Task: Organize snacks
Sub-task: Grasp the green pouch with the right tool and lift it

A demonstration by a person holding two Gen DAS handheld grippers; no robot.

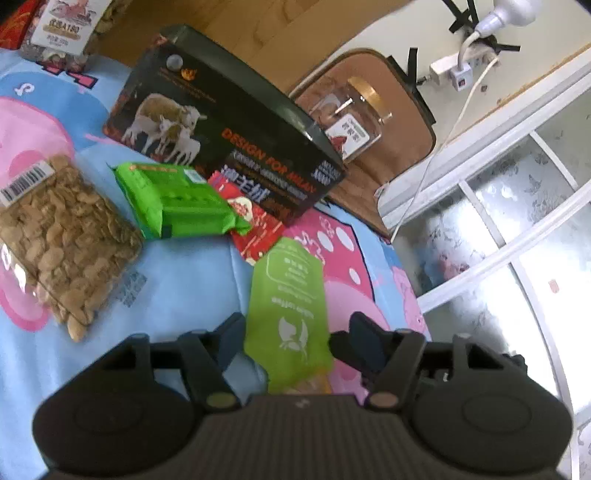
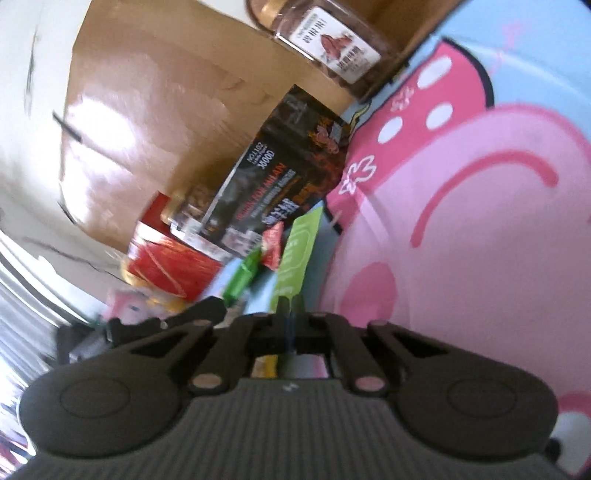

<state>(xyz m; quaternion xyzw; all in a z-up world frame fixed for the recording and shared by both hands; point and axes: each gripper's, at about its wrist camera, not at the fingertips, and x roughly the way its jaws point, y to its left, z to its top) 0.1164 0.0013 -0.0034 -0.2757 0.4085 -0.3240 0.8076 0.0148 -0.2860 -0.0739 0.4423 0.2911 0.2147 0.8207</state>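
Observation:
A light green pouch [image 1: 288, 306] lies between the fingers of my left gripper [image 1: 291, 332], which stands open around its width; the pads sit close to its edges without clearly pressing. In the right wrist view the same pouch [image 2: 295, 251] shows edge-on, and my right gripper [image 2: 290, 317] is shut on its near end. Beyond it on the bed lie a bright green packet [image 1: 181, 199], a red packet [image 1: 255, 218] and a clear bag of nuts [image 1: 62, 236]. A dark box with sheep printed on it [image 1: 221, 122] stands behind them.
The blue bedsheet with pink cartoon prints [image 1: 177, 280] carries everything. A clear jar [image 1: 351, 114] sits on a brown stool [image 1: 402, 147] past the bed's edge. Another snack jar [image 1: 62, 29] stands at the far left. A frosted glass door [image 1: 517, 229] is on the right.

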